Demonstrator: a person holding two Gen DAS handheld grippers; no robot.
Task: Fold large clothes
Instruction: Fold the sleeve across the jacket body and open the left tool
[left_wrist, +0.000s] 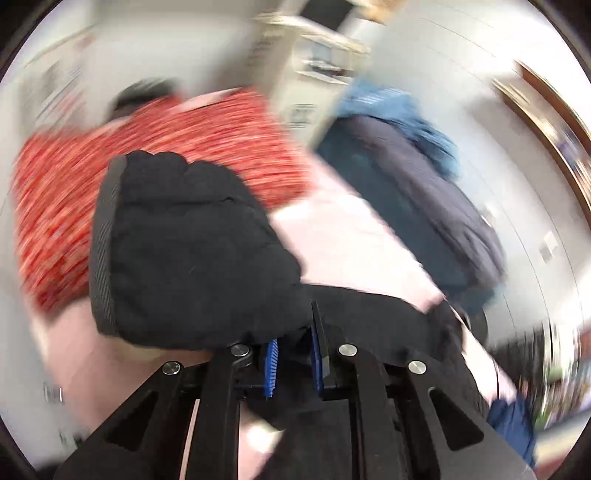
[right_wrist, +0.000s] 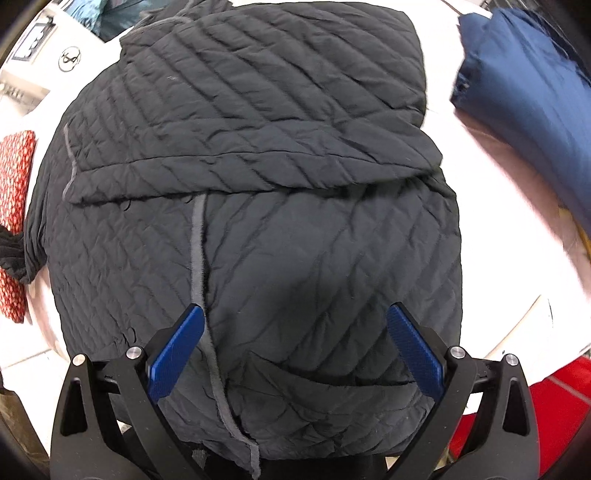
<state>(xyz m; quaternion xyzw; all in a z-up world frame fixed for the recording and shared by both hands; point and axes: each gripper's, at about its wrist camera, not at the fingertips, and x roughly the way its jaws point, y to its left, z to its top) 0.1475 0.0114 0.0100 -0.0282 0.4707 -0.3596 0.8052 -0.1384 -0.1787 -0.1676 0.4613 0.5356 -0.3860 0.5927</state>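
Note:
A black quilted jacket (right_wrist: 258, 184) lies partly folded on a white tabletop (right_wrist: 498, 229), with a grey trim strip running down its middle. My right gripper (right_wrist: 295, 314) hangs straight above the jacket's near part, open, with its blue pads (right_wrist: 177, 354) wide apart and nothing between them. In the blurred left wrist view, my left gripper (left_wrist: 295, 343) is shut on a bunched black piece of the jacket (left_wrist: 184, 240) that has a ribbed grey edge. The fabric rises in front of the camera and hides the fingertips.
A red patterned cloth (left_wrist: 147, 166) (right_wrist: 14, 221) lies beside the jacket. A folded blue garment (right_wrist: 535, 110) sits at the table's far right. Dark navy and blue clothes (left_wrist: 406, 184) are piled behind. A white box (right_wrist: 55, 48) stands at the back left, and something red (right_wrist: 535, 406) is below the table edge.

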